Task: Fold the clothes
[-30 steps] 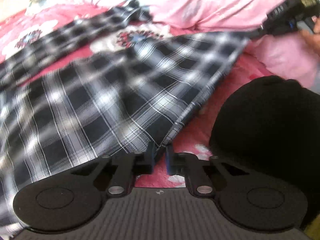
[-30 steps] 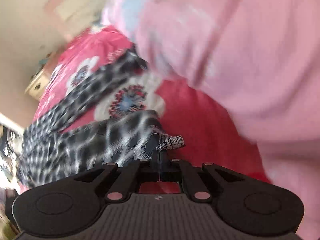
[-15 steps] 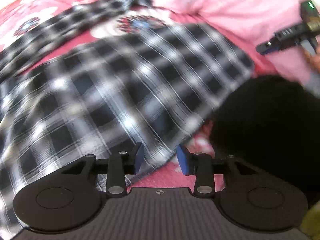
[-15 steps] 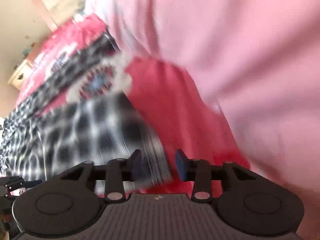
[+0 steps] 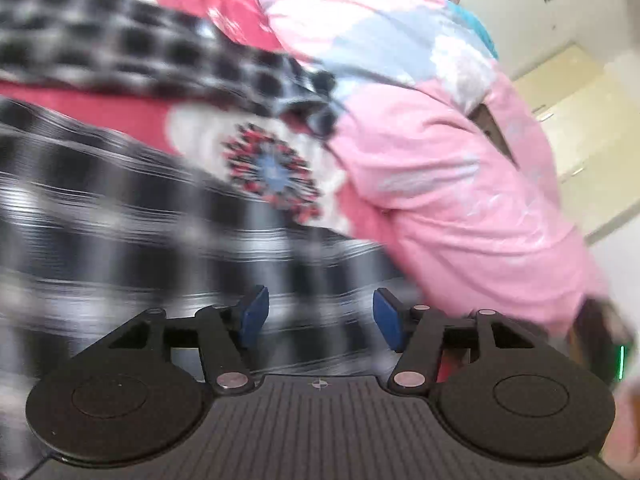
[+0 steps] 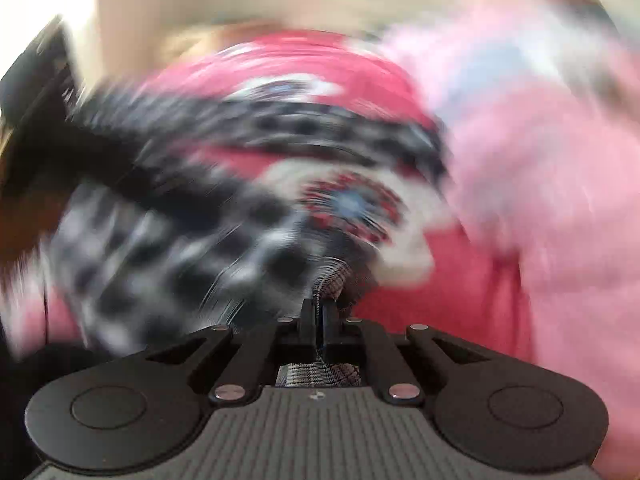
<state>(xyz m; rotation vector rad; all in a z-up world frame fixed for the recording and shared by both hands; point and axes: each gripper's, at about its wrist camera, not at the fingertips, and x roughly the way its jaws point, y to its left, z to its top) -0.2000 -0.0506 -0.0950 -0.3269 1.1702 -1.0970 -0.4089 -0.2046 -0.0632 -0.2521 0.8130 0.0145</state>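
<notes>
A black-and-white plaid shirt [image 5: 120, 220] lies spread on the red flowered bedsheet [image 5: 192, 120], one sleeve [image 5: 140, 60] stretched out beyond it. My left gripper [image 5: 320, 312] hovers just over the shirt's body with its jaws opening, the blue pads [image 5: 252, 312] apart and no cloth pinched between them. In the right wrist view the shirt [image 6: 180, 248] is blurred. My right gripper [image 6: 319, 312] is shut on a bunched edge of the plaid cloth [image 6: 328, 280], which runs back between the jaws.
A pink and pale-blue quilt [image 5: 440, 160] is heaped along the right side of the bed, also in the right wrist view as the quilt [image 6: 540, 160]. A green-lit device [image 5: 618, 356] shows at the left view's right edge. A dark blurred shape [image 6: 36, 120] sits far left.
The left gripper let go of the shirt's edge, opened wider and swung right over the cloth. The right gripper let go, opened, dropped lower and closed again on the shirt's edge.
</notes>
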